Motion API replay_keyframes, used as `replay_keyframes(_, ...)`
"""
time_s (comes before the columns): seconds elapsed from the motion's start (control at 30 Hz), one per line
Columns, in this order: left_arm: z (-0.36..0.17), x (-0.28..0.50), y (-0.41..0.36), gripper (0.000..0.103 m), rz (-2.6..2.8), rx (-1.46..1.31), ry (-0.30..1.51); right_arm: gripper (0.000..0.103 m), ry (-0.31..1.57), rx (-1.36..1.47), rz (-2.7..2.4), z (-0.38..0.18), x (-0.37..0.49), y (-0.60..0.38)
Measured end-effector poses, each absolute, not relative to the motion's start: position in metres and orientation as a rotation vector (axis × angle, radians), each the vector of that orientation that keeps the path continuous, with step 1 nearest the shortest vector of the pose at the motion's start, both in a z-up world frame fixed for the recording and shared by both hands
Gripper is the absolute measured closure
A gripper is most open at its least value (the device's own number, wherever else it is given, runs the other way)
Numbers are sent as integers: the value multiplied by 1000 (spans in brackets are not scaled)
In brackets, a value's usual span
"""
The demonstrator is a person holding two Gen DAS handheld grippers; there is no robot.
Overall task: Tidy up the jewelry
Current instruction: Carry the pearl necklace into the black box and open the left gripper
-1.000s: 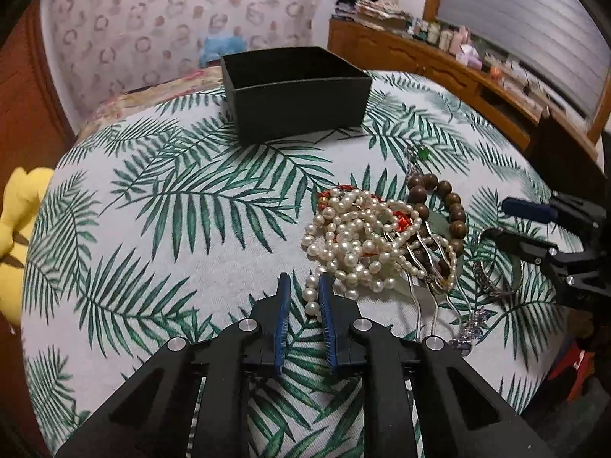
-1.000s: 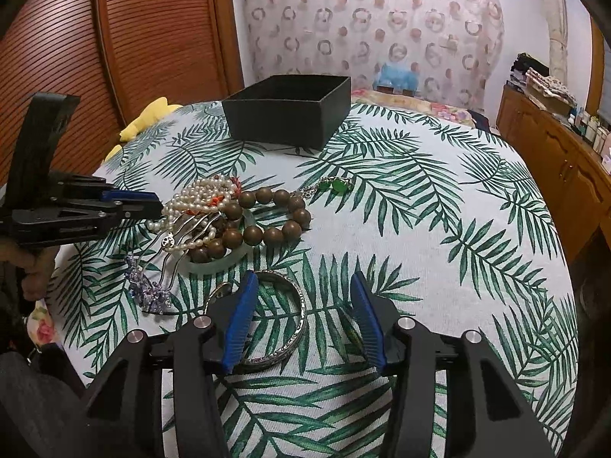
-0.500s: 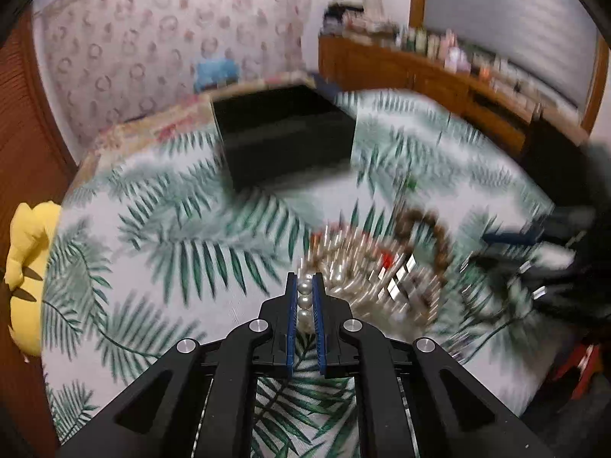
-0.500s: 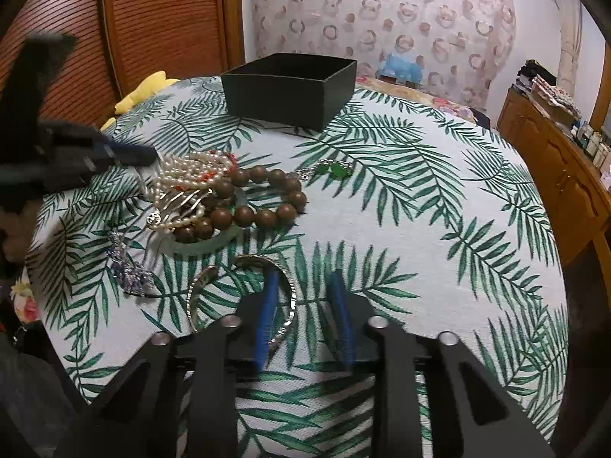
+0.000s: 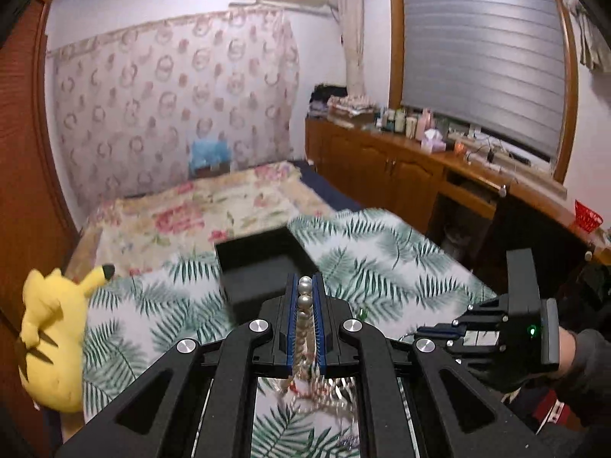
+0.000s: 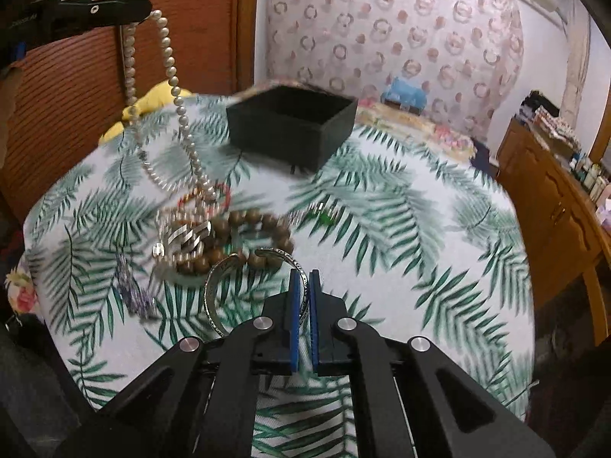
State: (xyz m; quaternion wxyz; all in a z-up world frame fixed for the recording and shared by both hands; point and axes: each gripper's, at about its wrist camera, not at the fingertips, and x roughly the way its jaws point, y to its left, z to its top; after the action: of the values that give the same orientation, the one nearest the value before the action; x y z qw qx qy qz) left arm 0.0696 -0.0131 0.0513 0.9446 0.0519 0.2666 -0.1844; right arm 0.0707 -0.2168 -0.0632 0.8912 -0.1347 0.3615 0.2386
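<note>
Right wrist view: your right gripper [image 6: 304, 286] clamps the silver bangle [image 6: 217, 286]; your left gripper [image 5: 304, 290] pinches the hanging pearl necklace [image 6: 168, 57].

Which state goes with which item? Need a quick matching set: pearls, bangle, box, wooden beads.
Items:
1. pearls
2. bangle
3. box
4. wooden beads

States:
A. lying loose on the cloth, no tool on it
B. hanging from the left tool
C. open, nothing seen inside
D. pinched at one side by the right tool

Pairs: 1-B, 2-D, 3-C, 4-A
</note>
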Motion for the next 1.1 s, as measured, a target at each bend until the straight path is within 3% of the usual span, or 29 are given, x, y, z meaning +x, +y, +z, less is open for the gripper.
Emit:
replay_keyframes(0.37, 97, 97, -21, 96, -368, 130, 457, 98, 647, -290, 515, -22, 103, -203)
replay_keyframes(0.87, 131, 167, -17, 96, -291, 150, 413, 98, 625, -216, 535, -8, 208, -173)
replay_keyframes(1.1, 111, 200, -5, 96, -256, 130, 458, 97, 640, -212, 559, -21, 243, -146)
